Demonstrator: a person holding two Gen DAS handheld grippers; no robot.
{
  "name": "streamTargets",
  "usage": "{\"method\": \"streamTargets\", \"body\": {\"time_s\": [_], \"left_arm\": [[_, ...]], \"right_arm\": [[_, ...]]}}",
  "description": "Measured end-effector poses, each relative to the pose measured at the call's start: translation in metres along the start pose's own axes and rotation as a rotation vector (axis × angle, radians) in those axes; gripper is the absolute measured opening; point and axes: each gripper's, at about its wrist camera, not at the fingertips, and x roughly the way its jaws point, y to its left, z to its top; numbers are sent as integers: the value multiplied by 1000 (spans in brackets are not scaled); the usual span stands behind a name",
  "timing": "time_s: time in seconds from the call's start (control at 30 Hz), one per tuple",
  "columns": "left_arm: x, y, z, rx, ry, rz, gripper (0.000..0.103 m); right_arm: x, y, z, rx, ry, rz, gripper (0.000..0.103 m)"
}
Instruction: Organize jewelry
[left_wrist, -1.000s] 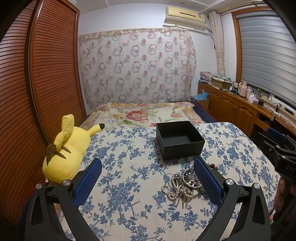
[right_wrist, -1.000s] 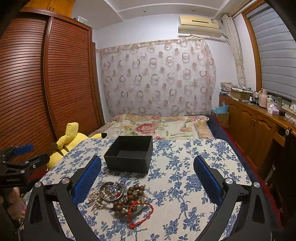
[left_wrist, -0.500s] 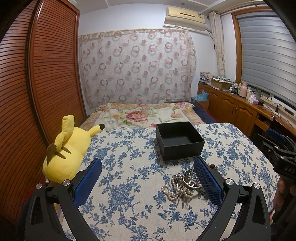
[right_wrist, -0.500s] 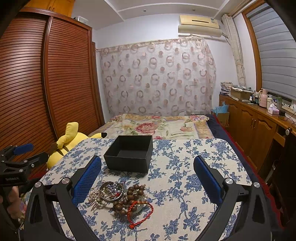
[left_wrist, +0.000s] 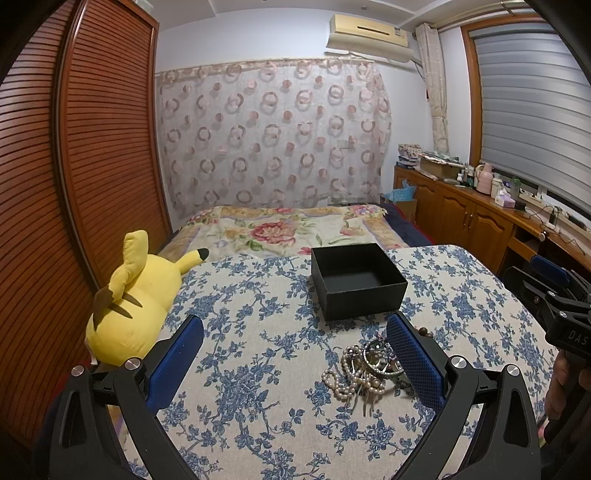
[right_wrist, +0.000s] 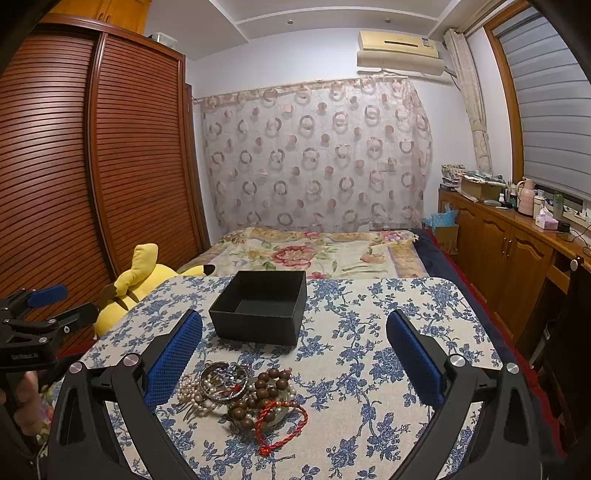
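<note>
A heap of jewelry (right_wrist: 236, 391) lies on the blue-flowered tablecloth (right_wrist: 369, 332): a pearl strand (left_wrist: 345, 376), a silver bangle (right_wrist: 224, 381), brown wooden beads (right_wrist: 264, 391) and a red cord bracelet (right_wrist: 281, 419). An open, empty black box (right_wrist: 260, 306) stands just behind the heap; it also shows in the left wrist view (left_wrist: 356, 280). My left gripper (left_wrist: 295, 363) is open and empty, the heap beside its right finger. My right gripper (right_wrist: 295, 363) is open and empty, the heap near its left finger.
A yellow plush toy (left_wrist: 136, 295) lies at the table's left edge. A bed with a flowered cover (right_wrist: 314, 254) is behind the table. A wooden cabinet (right_wrist: 517, 247) with bottles runs along the right wall, a slatted wardrobe (right_wrist: 74, 166) along the left.
</note>
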Motion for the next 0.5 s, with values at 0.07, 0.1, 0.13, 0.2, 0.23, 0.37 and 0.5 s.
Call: {"method": "streamTargets", "body": {"time_s": [0.07,0.1,0.13,0.2,0.23,0.37,0.5], "left_arm": [[0,0,0,1,0,1,96],[0,0,0,0,0,0,96],[0,0,0,0,0,0,96],[0,0,0,0,-1,0,96],[0,0,0,0,-1,0,96],[0,0,0,0,-1,0,96],[0,0,0,0,-2,0,96]], "right_arm": [[0,0,0,0,0,0,101],[0,0,0,0,0,0,101],[0,1,-1,0,0,-1,101],[0,1,0,0,0,0,101],[0,1,-1,-1,0,-1,101],[0,0,0,0,1,0,101],[0,0,0,-2,0,2,101]]}}
